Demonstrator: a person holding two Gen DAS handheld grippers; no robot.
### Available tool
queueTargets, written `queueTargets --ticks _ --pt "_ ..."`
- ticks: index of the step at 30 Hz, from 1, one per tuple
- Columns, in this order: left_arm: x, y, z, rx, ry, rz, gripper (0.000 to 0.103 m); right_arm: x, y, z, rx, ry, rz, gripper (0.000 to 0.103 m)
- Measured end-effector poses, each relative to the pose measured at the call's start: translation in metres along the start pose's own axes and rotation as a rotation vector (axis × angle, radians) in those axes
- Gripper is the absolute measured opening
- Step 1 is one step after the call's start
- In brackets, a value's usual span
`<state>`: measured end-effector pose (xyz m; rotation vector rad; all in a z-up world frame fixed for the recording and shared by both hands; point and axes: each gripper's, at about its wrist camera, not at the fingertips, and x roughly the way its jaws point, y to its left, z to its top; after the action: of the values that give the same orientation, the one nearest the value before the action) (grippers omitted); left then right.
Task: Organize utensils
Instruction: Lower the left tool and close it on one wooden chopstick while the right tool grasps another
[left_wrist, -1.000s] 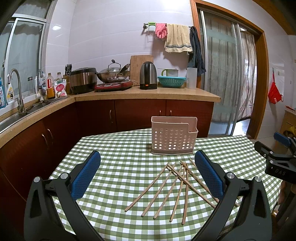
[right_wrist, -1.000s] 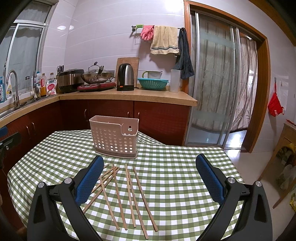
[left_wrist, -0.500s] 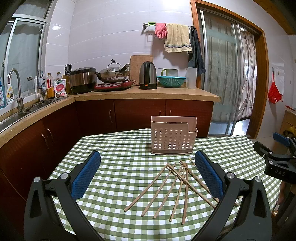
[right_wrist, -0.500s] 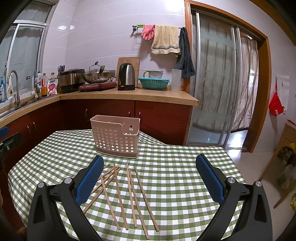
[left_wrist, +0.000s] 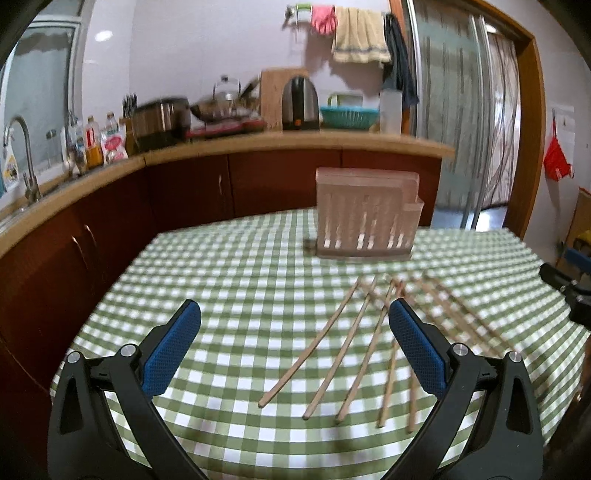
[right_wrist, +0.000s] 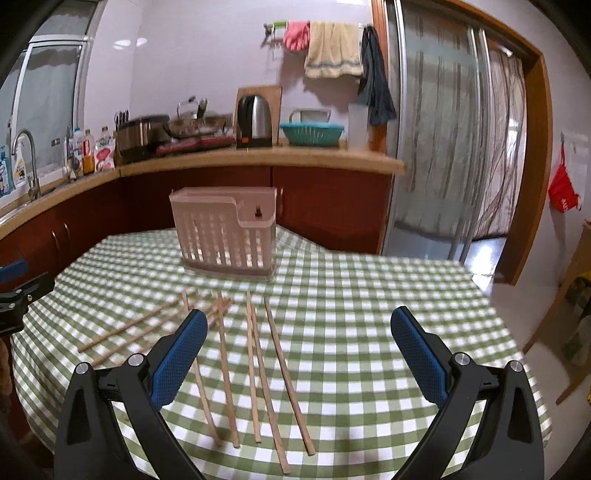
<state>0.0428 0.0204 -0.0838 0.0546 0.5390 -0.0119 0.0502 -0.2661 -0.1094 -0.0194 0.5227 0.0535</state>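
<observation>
1. Our left gripper (left_wrist: 295, 350) and right gripper (right_wrist: 299, 354) both hang spread wide and empty above the table's (right_wrist: 369, 295) near edge, likely so we can choose a stick.
2. The chopsticks (right_wrist: 255, 362), thin pale wood, lie fanned mid-table, just before the slotted pink holder (right_wrist: 225, 232) toward the far edge.

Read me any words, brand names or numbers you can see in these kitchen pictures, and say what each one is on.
No text here can be read for certain.
Red bag hanging by the door: white letters, cut off and blurred, unreadable.
Bottles and packets by the sink: printed labels, too small and blurred.
Spray bottle at the tap: label unreadable.
Electric kettle, pink utensil holder, chopsticks: no visible text.
</observation>
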Motion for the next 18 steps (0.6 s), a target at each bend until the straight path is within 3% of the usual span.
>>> queueTargets --ticks 7,14,18 --pt "0.049 0.022 -0.035 -0.012 0.128 -0.001 0.098 0.033 -0.010 -0.023 0.026 0.089 0.021 0.097" --pt "0.078 0.027 -0.060 0.021 0.219 -0.014 0.073 0.052 -0.011 -0.031 0.029 0.128 0.036 0.097" --pt "0.084 0.029 -0.065 0.001 0.251 -0.057 0.062 0.059 -0.018 -0.035 0.045 0.151 0.043 0.097"
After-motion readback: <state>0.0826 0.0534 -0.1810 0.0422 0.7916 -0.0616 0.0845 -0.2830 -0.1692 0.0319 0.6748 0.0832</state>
